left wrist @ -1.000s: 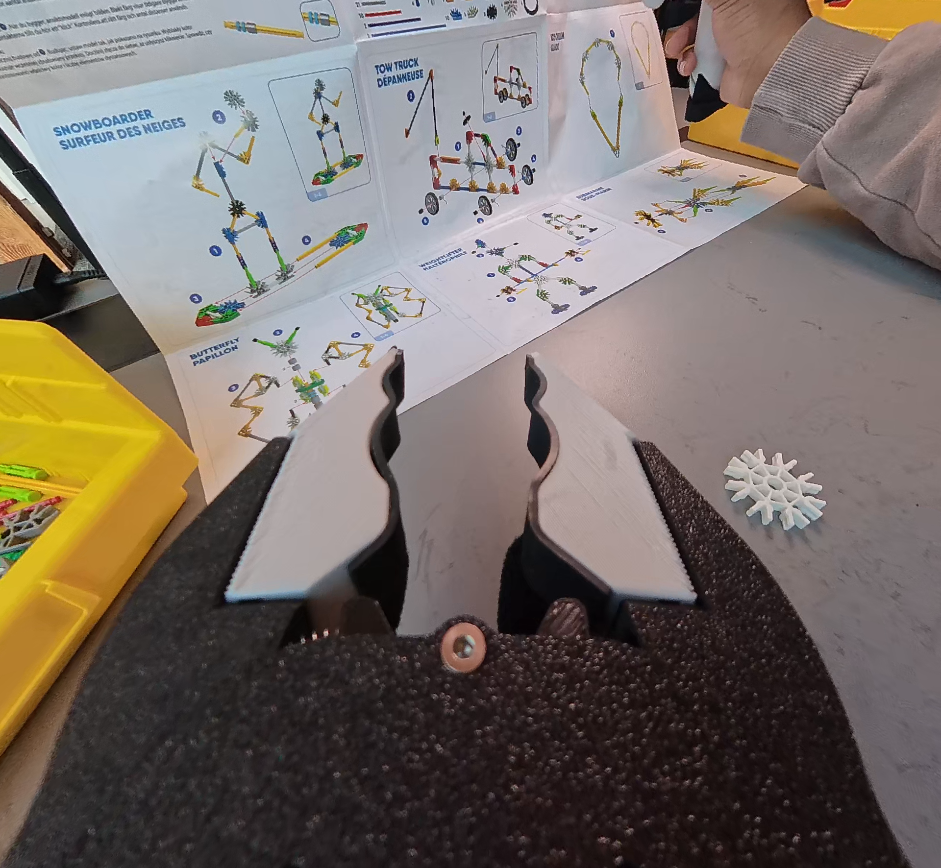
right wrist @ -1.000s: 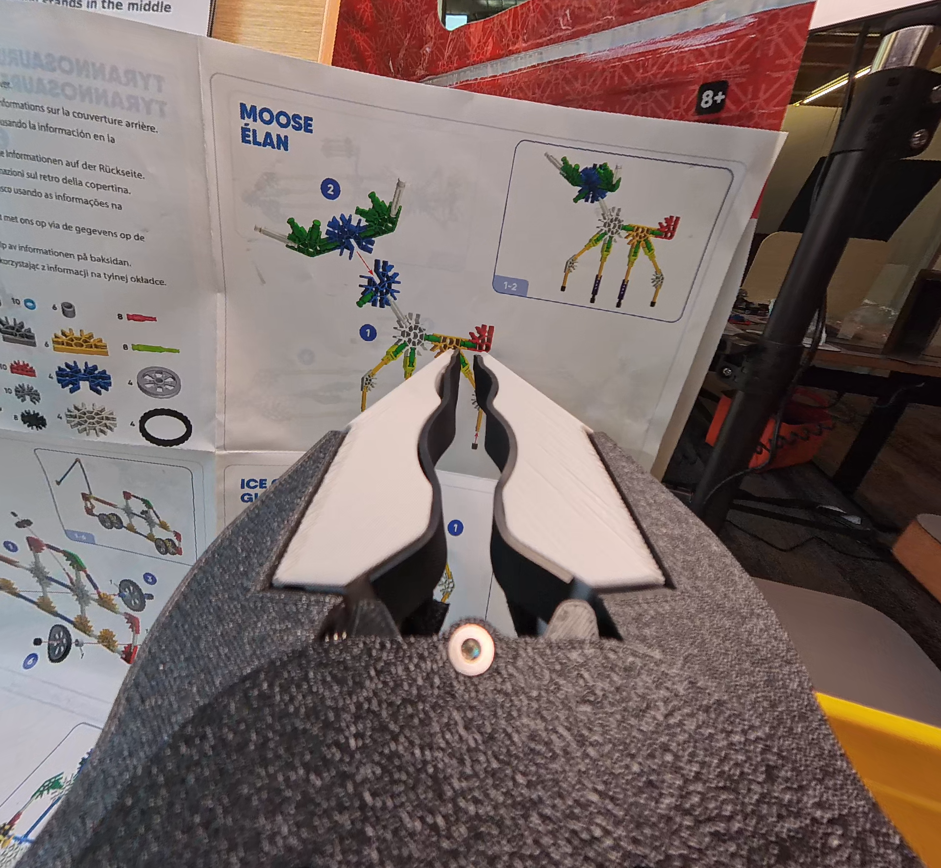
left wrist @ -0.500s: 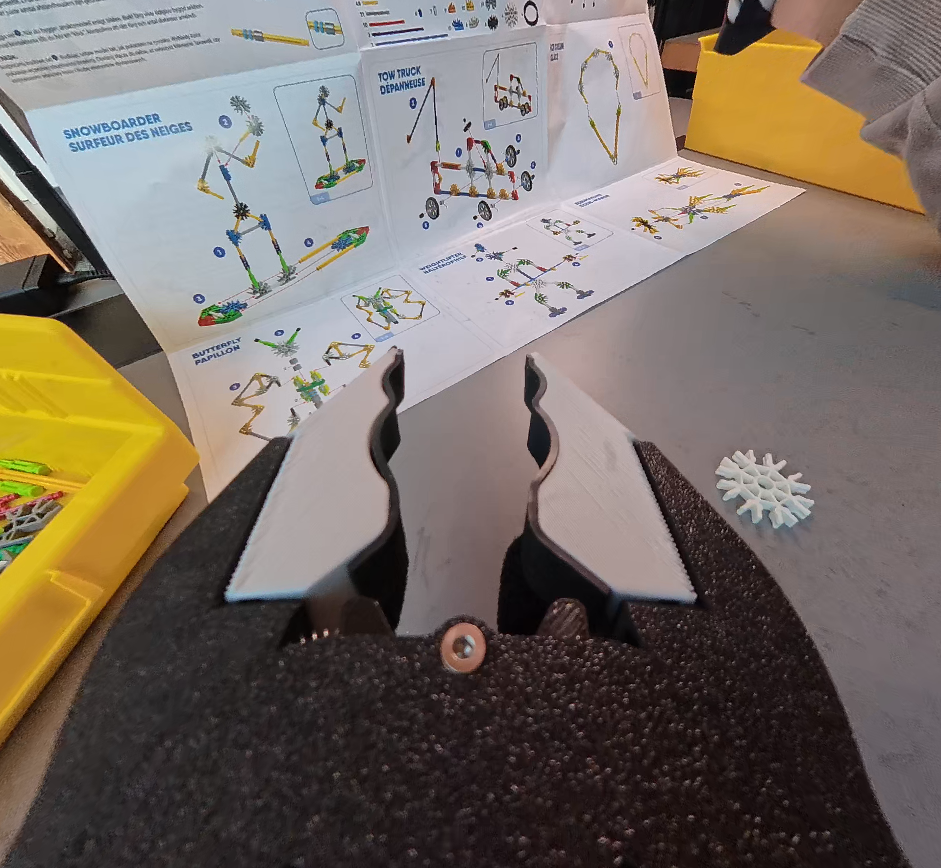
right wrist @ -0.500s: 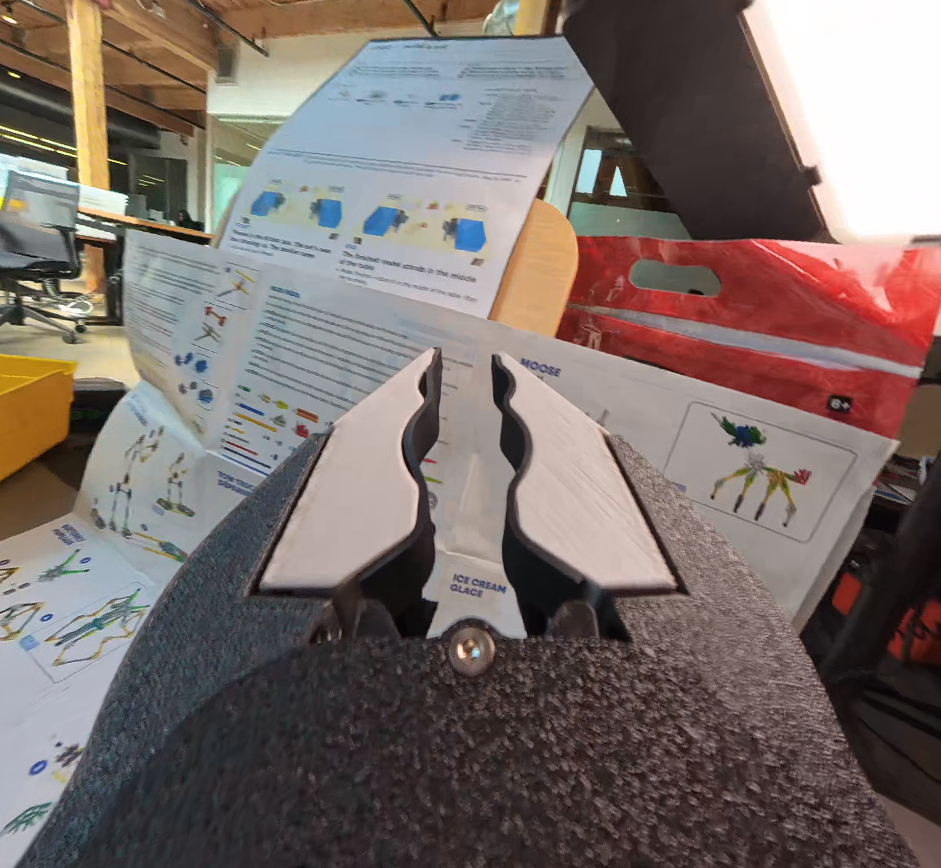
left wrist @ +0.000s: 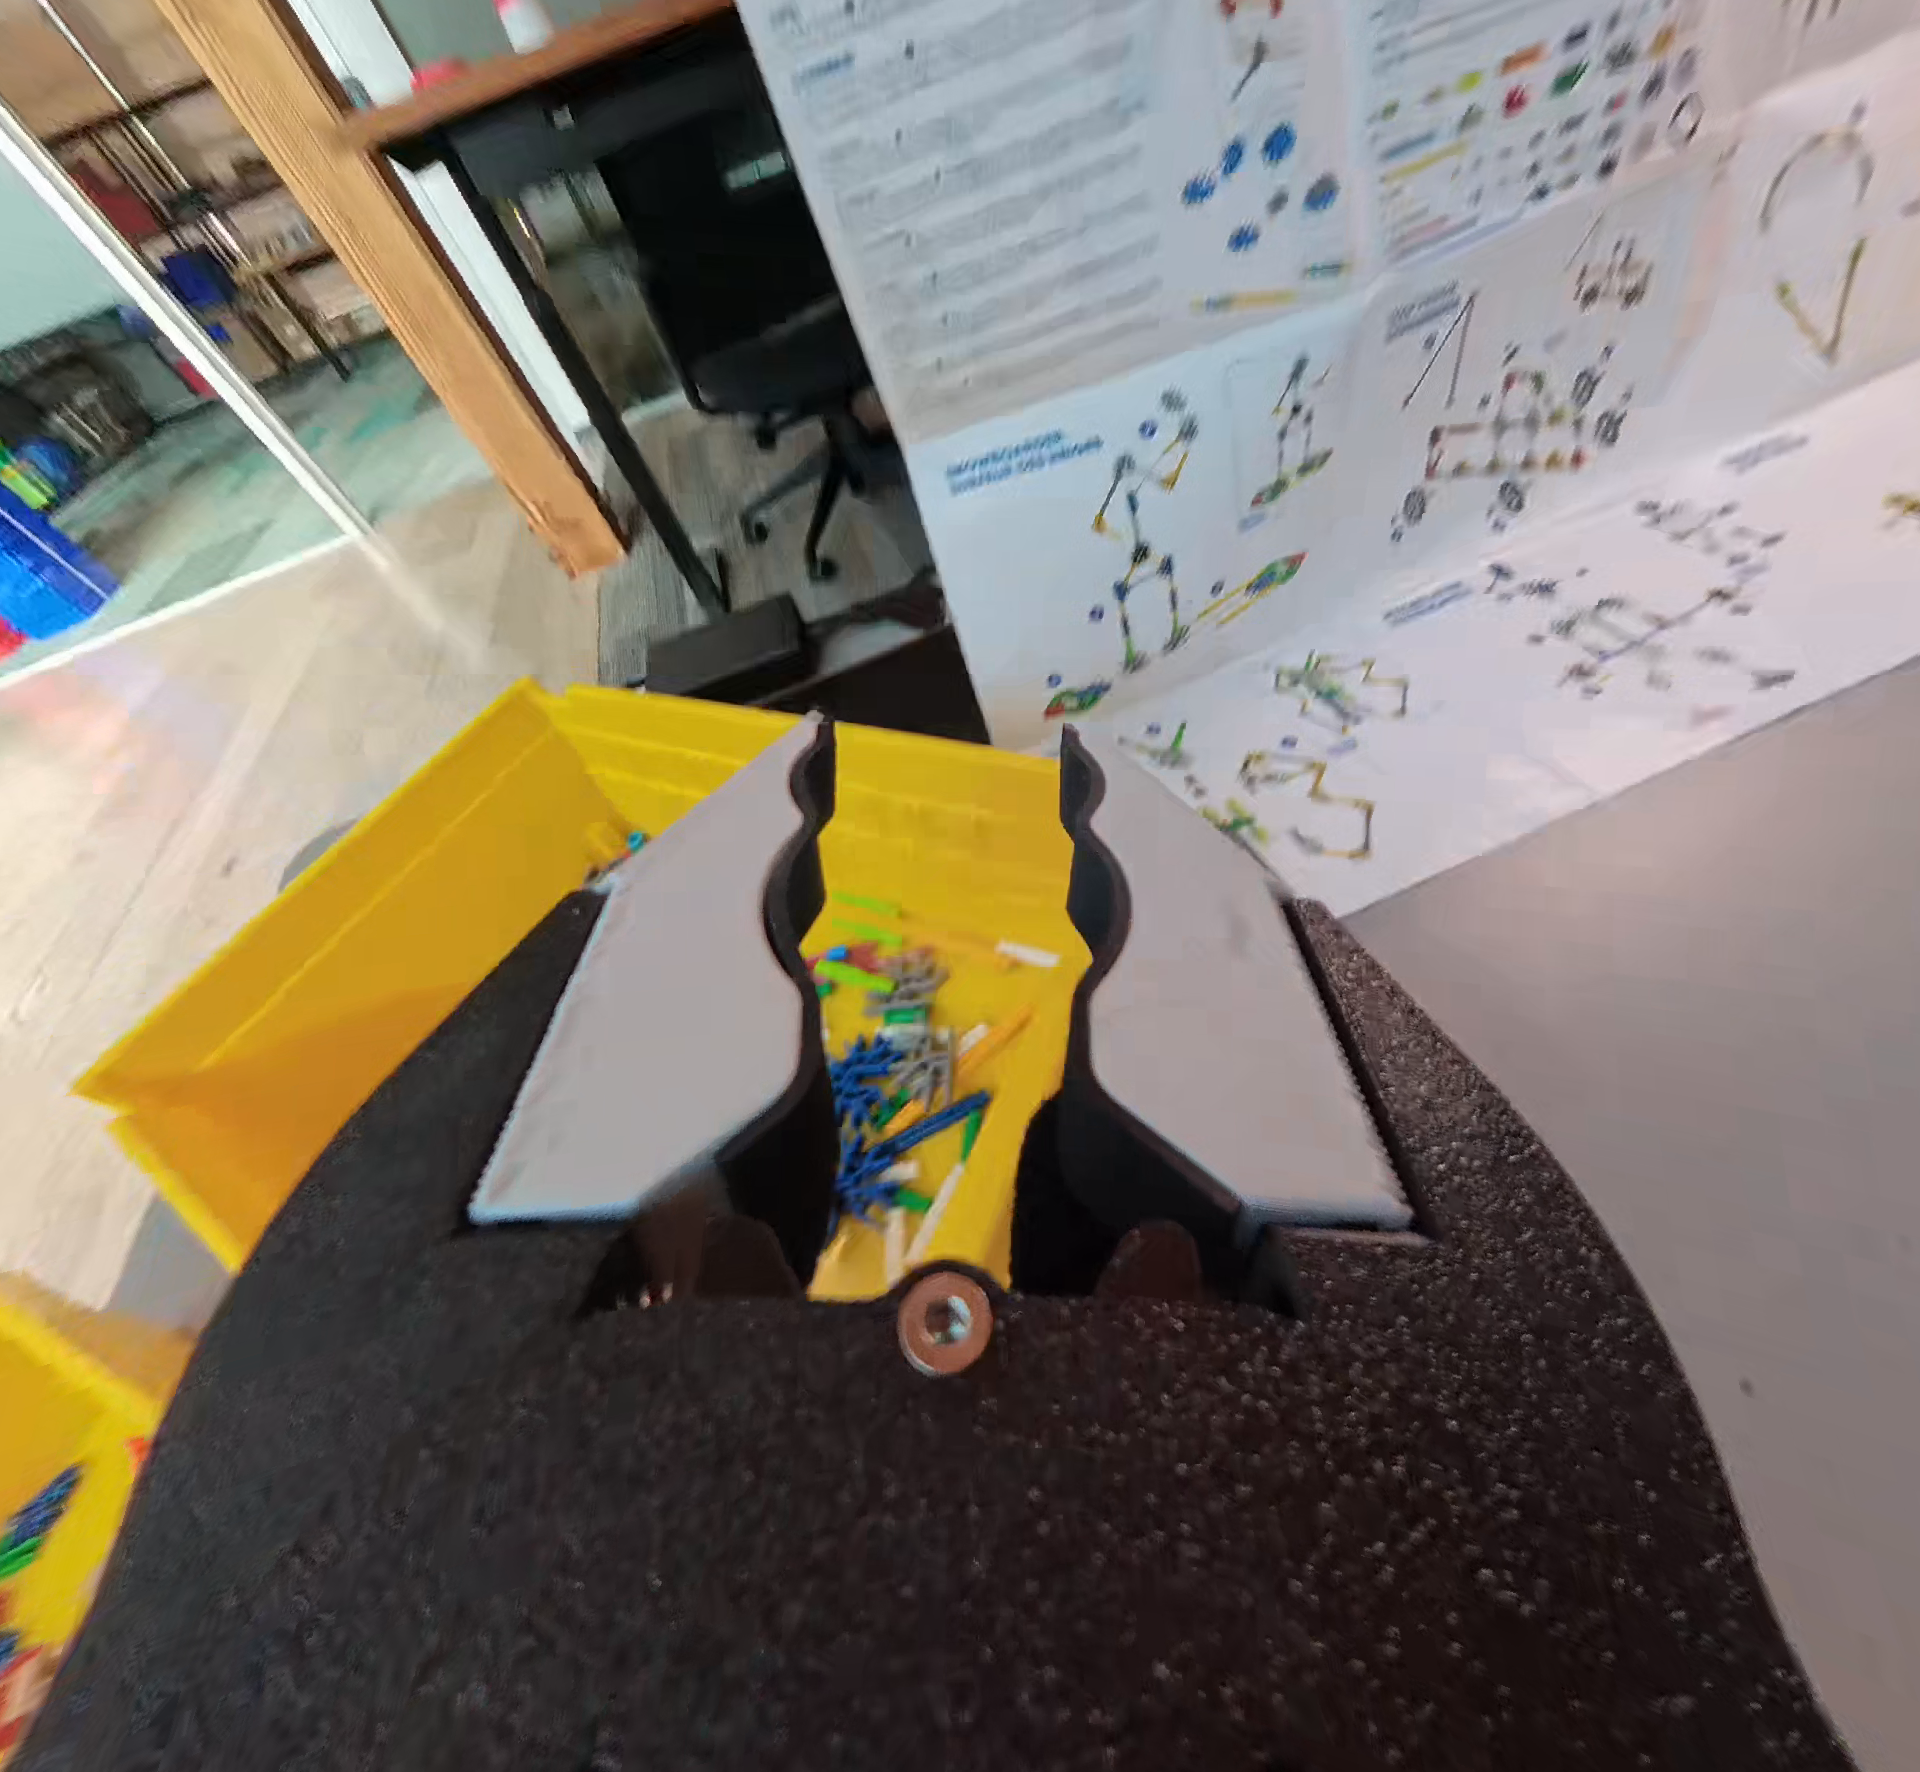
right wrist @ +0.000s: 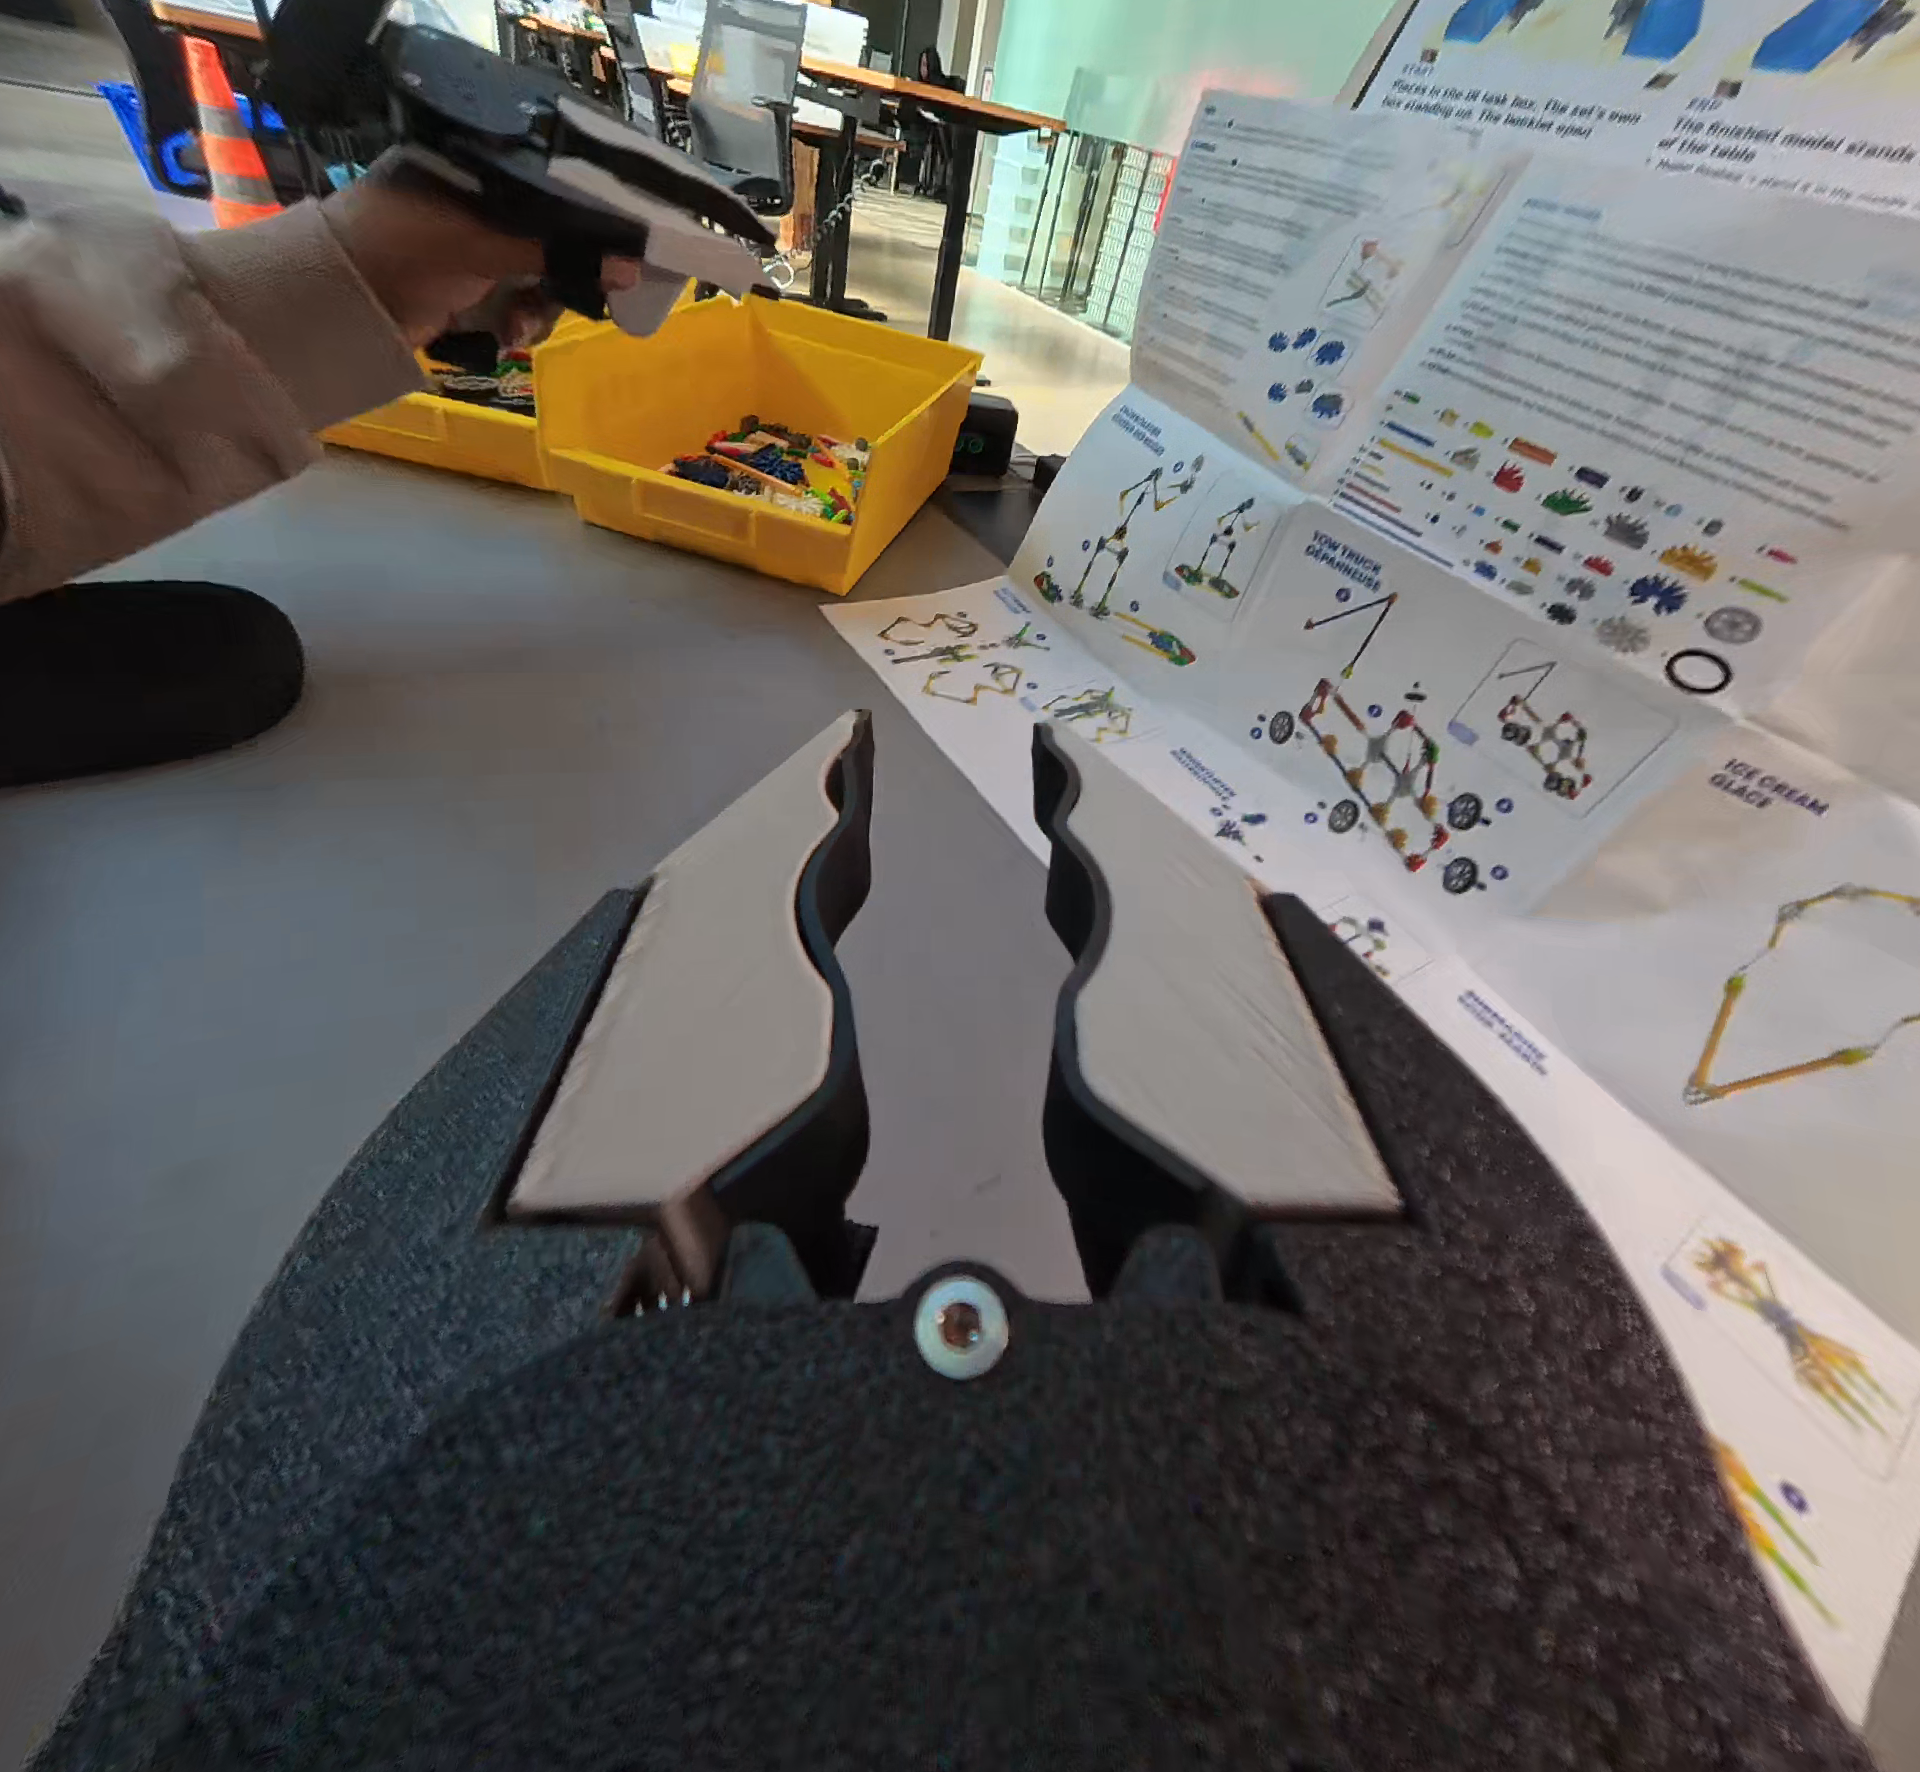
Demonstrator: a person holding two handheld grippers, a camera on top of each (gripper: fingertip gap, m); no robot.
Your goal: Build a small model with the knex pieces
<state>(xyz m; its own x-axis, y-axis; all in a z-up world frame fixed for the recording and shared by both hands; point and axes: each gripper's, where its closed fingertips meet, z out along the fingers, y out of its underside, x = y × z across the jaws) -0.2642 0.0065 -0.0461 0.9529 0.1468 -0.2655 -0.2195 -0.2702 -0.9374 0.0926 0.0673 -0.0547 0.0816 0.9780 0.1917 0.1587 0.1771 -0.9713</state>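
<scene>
My left gripper (left wrist: 945,756) is open and empty, held above a yellow bin (left wrist: 416,901) that holds several small coloured rods and connectors (left wrist: 904,1088). In the right wrist view the same left gripper (right wrist: 727,268) hangs over that yellow bin (right wrist: 758,517), held by a hand in a beige sleeve. My right gripper (right wrist: 948,740) is open and empty, low over the grey table (right wrist: 468,683), beside the unfolded instruction sheet (right wrist: 1455,642). The sheet also shows in the left wrist view (left wrist: 1403,372), blurred.
A second yellow bin (right wrist: 447,429) with parts stands behind the first, and a corner of it shows in the left wrist view (left wrist: 52,1473). A dark sleeve or pad (right wrist: 135,673) rests on the table at left. Desks and chairs stand beyond the table edge. My hands' fingertips stand some 35 cm from each other.
My left gripper has swung left from the table and white snowflake piece to above the yellow bin. My right gripper has turned left and down toward the table and has opened wider.
</scene>
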